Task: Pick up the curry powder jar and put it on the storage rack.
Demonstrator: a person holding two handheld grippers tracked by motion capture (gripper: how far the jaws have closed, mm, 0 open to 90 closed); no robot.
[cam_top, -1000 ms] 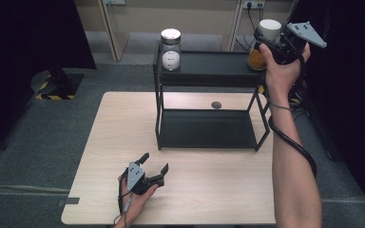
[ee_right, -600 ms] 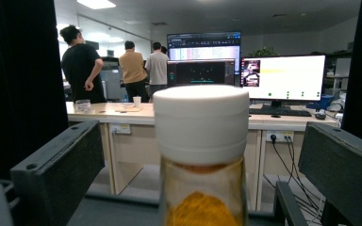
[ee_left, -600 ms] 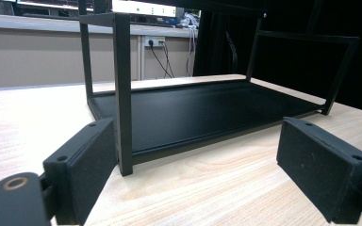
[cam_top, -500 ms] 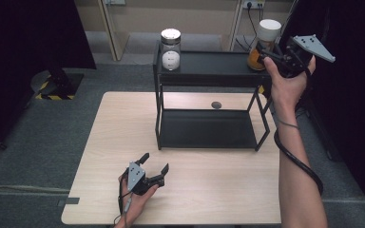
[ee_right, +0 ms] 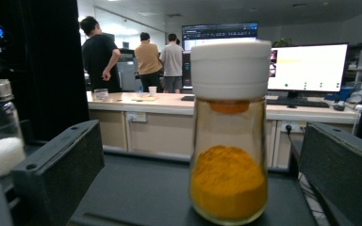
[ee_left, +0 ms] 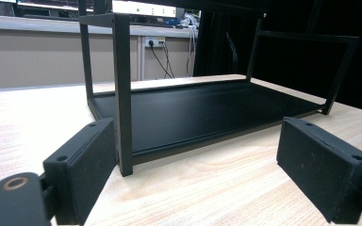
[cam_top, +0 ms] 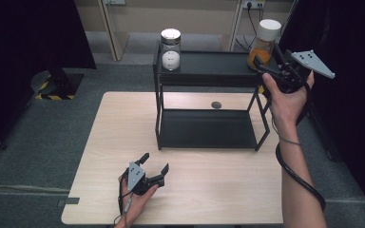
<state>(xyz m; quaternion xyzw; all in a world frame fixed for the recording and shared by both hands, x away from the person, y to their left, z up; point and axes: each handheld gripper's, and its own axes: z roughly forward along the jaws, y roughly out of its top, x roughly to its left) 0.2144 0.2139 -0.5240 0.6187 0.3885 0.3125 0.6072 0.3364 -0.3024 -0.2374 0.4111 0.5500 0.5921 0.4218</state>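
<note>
a person's right arm stretches up the three o'clock side of the high view, forearm bare, a dark cable looping beside it, the hand raised to the top shelf of a black rack (cam_top: 204, 71) and gripping the right tool (cam_top: 266, 71). the tool lies roughly level and points toward ten o'clock, its grey three-cornered plate jutting out toward three o'clock above the knuckles. its jaws have just been opening and now stand wide, with a jar of yellow powder (ee_right: 228, 136) between them but free of both pads (ee_right: 66, 174); in the right gripper view there is a clear gap on either side of the glass. the jar, topped by a white cap, stands upright at the two o'clock corner of the top shelf.

the left hand rests low on the tabletop (cam_top: 100, 142) near six o'clock, palm around the left tool (cam_top: 154, 164), which points toward one o'clock at the rack. its jaws are spread wide and hold nothing; in the left gripper view they frame the rack's near leg and lower shelf.

a second jar with a metal lid and white contents (cam_top: 170, 50) stands at the eleven o'clock corner of the top shelf, well apart from the yellow one. a small dark disc (cam_top: 216, 105) lies on the tabletop behind the rack.
</note>
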